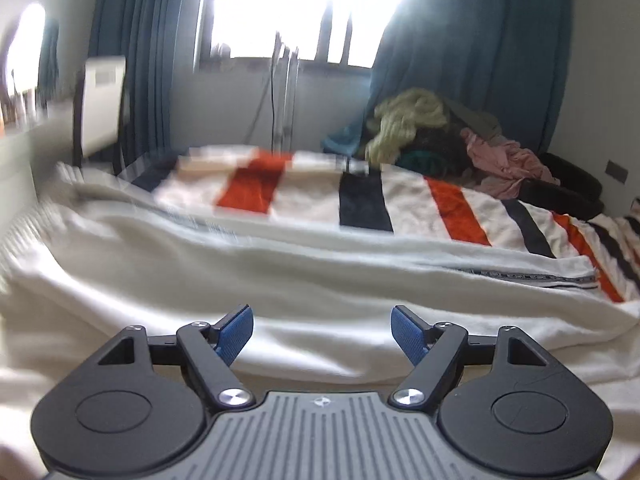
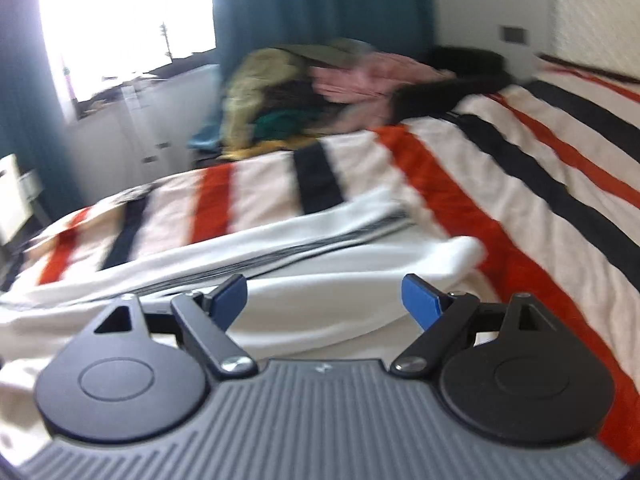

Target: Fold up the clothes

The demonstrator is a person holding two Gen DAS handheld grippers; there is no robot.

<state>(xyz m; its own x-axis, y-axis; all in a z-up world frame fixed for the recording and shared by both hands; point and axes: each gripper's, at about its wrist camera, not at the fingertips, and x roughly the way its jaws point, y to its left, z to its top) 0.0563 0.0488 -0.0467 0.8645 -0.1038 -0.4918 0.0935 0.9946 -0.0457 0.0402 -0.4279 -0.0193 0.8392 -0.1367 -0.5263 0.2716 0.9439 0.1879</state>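
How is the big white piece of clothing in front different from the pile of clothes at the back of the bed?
The white garment is one pale piece spread long and fairly flat, just ahead of both open grippers, left and right. The clothes pile is several pieces heaped high and crumpled: yellow-green, pink, dark and teal. It sits far back by the curtain. Both lie on the striped bed cover, and neither looks neatly folded.

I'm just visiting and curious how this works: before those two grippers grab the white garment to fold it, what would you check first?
1. Left gripper open: ok.
2. Right gripper open: ok.
3. Both empty, nothing caught between the fingers: ok.
4. White garment on the striped blanket, in front of both: ok.
5. Garment flat: not ok, it is rumpled.
6. Clothes pile apart from the garment: ok.
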